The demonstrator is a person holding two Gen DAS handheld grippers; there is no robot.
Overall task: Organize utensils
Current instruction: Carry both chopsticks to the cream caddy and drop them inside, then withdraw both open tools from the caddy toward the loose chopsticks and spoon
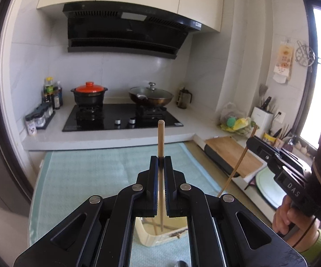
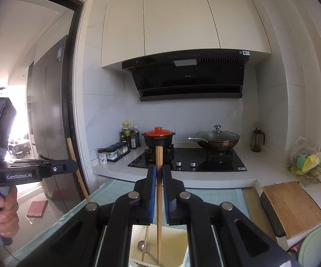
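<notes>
Each hand-held black two-finger tool pinches one pale wooden chopstick upright, thick end up, so the thin tip can drop straight into the cream-coloured rectangular plastic utensil holder (image 2: 178,240) below. The left gripper (image 1: 161,158) has its blue-padded jaws closed on the round light-wood chopstick (image 1: 161,138), whose lower part runs down between the fingers; its tip hangs inside the holder's mouth, though whether it touches the bottom cannot be told. The right gripper (image 2: 159,166) is likewise clamped on a second, squarer-topped wooden chopstick (image 2: 159,155), whose tip reaches deep into the holder beside a metal ladle-shaped spoon (image 2: 143,245) and another thin wooden stick (image 2: 145,243) already leaning there. The holder stands on a pale green textured mat (image 1: 93,173) covering the worktop, well in front of the black glass gas hob (image 1: 120,118). Holding both sticks vertical over the same opening suggests the pair is meant to go in together; by my reading this is the release step, nearly done for these two. The risk seems small: a stick let go while tilted could catch the rim or knock the spoon.
</notes>
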